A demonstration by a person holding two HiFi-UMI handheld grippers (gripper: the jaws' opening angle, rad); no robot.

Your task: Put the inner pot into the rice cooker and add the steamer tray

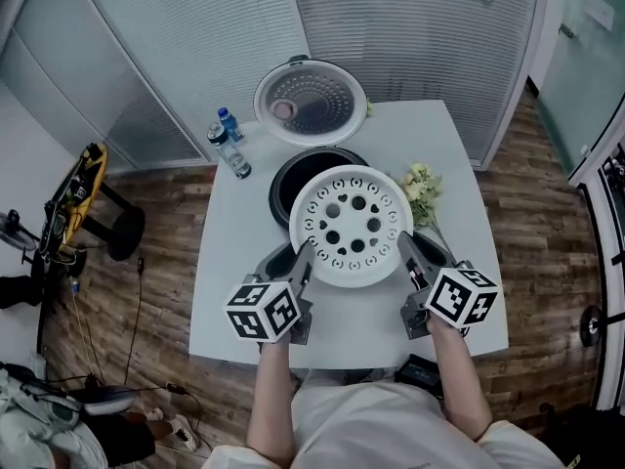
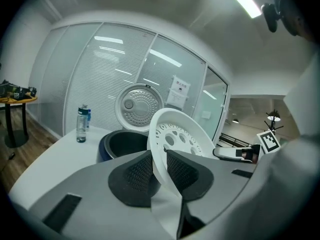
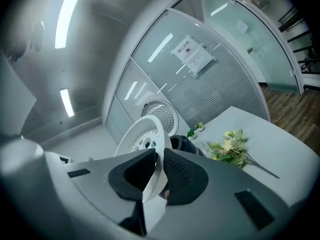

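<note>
Head view, nearest first. My forearms (image 1: 278,389) come up from the bottom edge to the left gripper (image 1: 305,260) and the right gripper (image 1: 406,254). Between the two hangs the steamer tray (image 1: 352,225): white, round, holed. It is held clear of the desk (image 1: 229,301), with the left gripper at its lower-left rim and the right gripper at its lower-right rim. The tray's holed face is turned up to the head camera. Its far half overlaps the near part of the rice cooker (image 1: 283,179) opening.

Left gripper view: fingers (image 2: 136,173) clamped on the tray rim, one pad on each side of the thin white wall, no gap showing.

Right gripper view: same reading. Fingers (image 3: 182,173) are shut onto the rim, which runs edge-on between the pads.

Beyond the tray, the cooker stands open at mid-desk, dark inside. I cannot tell from these views whether that dark bowl is the inner pot. The lid (image 1: 310,101) is thrown back at the far desk edge, perforated underside showing.

A bottle (image 1: 231,147) stands upright left of the cooker, apart from it. Flowers (image 1: 422,189) lie on the desk to the cooker's right. Off the desk at far left, a stool (image 1: 122,231) stands on the wood floor (image 1: 166,301).
</note>
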